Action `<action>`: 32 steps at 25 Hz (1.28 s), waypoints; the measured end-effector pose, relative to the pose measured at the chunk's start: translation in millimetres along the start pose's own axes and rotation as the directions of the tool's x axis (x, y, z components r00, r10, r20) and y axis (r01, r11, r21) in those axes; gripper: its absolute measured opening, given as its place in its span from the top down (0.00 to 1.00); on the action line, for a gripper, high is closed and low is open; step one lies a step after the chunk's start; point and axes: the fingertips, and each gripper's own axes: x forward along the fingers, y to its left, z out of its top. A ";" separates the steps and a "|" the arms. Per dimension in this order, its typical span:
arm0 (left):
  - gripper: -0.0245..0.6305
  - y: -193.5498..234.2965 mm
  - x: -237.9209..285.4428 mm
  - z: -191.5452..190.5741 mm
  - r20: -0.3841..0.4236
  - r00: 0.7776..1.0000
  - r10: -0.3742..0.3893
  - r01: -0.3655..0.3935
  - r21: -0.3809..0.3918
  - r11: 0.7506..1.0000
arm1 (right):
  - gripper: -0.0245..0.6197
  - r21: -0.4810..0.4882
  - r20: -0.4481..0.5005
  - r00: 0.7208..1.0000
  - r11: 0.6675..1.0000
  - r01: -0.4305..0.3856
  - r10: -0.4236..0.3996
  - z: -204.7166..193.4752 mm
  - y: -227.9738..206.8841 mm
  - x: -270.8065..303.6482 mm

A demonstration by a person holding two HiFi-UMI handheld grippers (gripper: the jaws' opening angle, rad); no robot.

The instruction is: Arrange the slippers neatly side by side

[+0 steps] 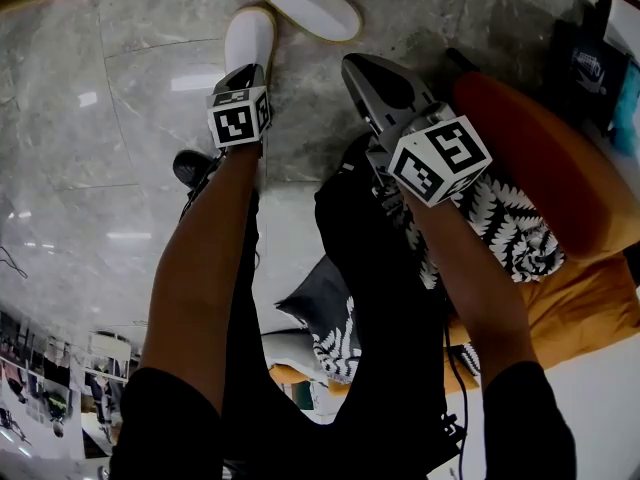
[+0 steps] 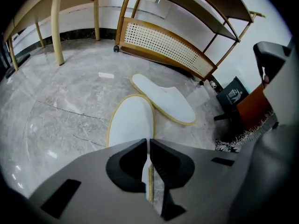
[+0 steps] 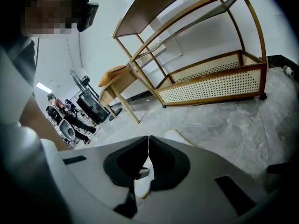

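Note:
Two white slippers with yellow trim lie on the grey marble floor. The near slipper [image 1: 250, 33] [image 2: 131, 122] points away from me. The far slipper [image 1: 305, 0] [image 2: 163, 99] lies slanted to its right, and their toes almost touch. My left gripper [image 1: 248, 70] [image 2: 148, 143] points steeply down, shut on the near slipper's heel rim, which shows in the thin gap between the jaws. My right gripper [image 1: 358, 68] [image 3: 148, 141] hovers to the right, shut with nothing in it. Part of a slipper [image 3: 176, 135] shows past its jaws.
A wooden rack with a cane panel [image 2: 163, 43] [image 3: 215, 80] stands beyond the slippers, with table legs [image 2: 57, 27] to its left. An orange seat [image 1: 560, 158] with a patterned cloth [image 1: 510, 223] and a black bag [image 2: 232, 96] are at the right. People [image 3: 70, 118] stand far off.

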 end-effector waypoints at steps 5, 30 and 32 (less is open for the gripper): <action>0.88 5.7 -14.8 9.3 0.047 0.999 0.007 -0.006 -0.033 0.999 | 0.91 -0.014 -0.022 1.000 1.000 0.004 -0.004 3.2 1.2 0.9; 0.94 25.1 -209.6 144.6 0.456 0.879 -0.140 0.082 0.146 0.986 | 0.86 0.591 -0.063 0.996 0.801 0.091 -0.066 6.4 -15.6 48.1; 0.94 23.6 -207.5 144.9 0.476 0.866 -0.152 0.087 0.155 0.984 | 0.71 0.780 -0.009 0.998 0.624 0.051 -0.070 -6.3 -33.7 59.9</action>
